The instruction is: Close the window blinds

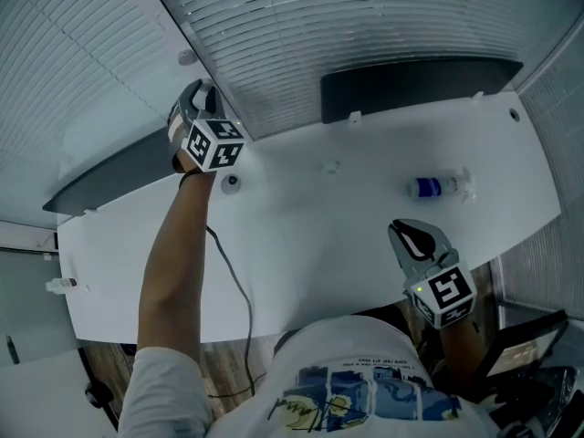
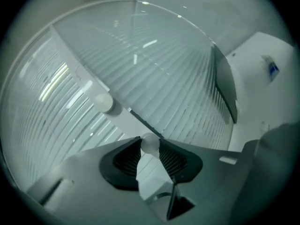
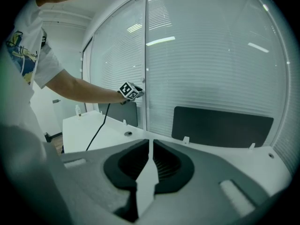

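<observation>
**Turning the blind knob at the corner post**

Judging by the window blinds (image 1: 383, 26), with thin gaps between slats in the left gripper view, probably part-way through closing.

To do this step well:
- Watch the slats rather than the tool, and stop at full overlap.
- Keep the wrist in line with the knob's own axis and roll about that line only, with no push toward the glass.
- Squeeze firmly, since so small and smooth a ball will likely slip otherwise.
- Stay off the second knob (image 2: 104, 102) further along the same post.

Spread below the panes: a white desk (image 1: 319, 245). Stretched long across it toward the corner post between the two panes: the left arm (image 1: 173, 263), nearly straight, held close to level. At its end, the left gripper (image 1: 201, 94), clamped by its pad tips on the small white knob (image 2: 150, 143), touching it on both sides. Hanging low by the body at the desk's near edge: the right gripper (image 3: 150, 146), jaws drawn together on nothing, pointed at the window and taking no part.
</observation>
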